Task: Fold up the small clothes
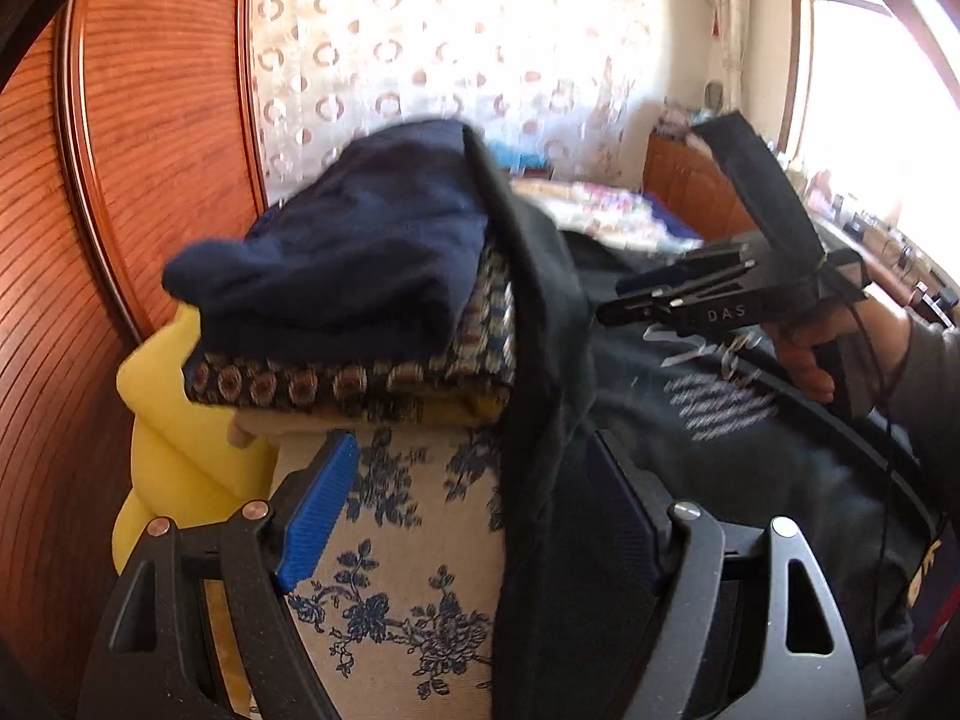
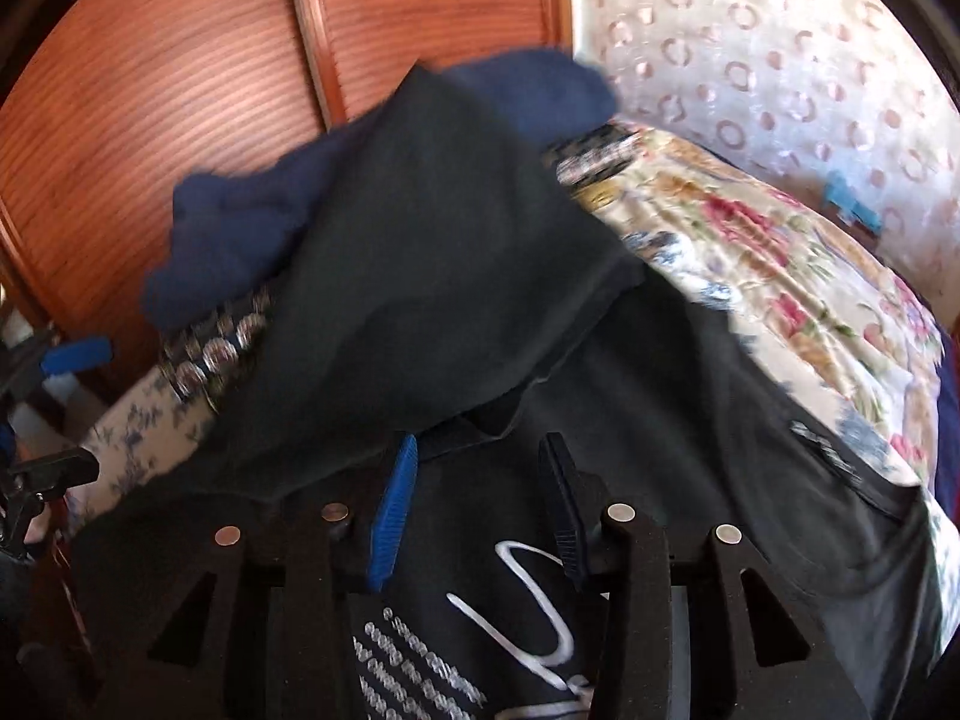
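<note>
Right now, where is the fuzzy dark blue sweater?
The fuzzy dark blue sweater sits on top of the folded pile, on the brown circle-patterned garment, left in the left wrist view, beside the wooden wardrobe door.

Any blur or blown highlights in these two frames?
Left wrist: window is blown out to white; black shirt edge and navy garment are motion-smeared. Right wrist: no glare, even light, but the floral bedspread and patterned fabric are streaked with blur; both show fisheye bending of the wooden wardrobe.
</note>
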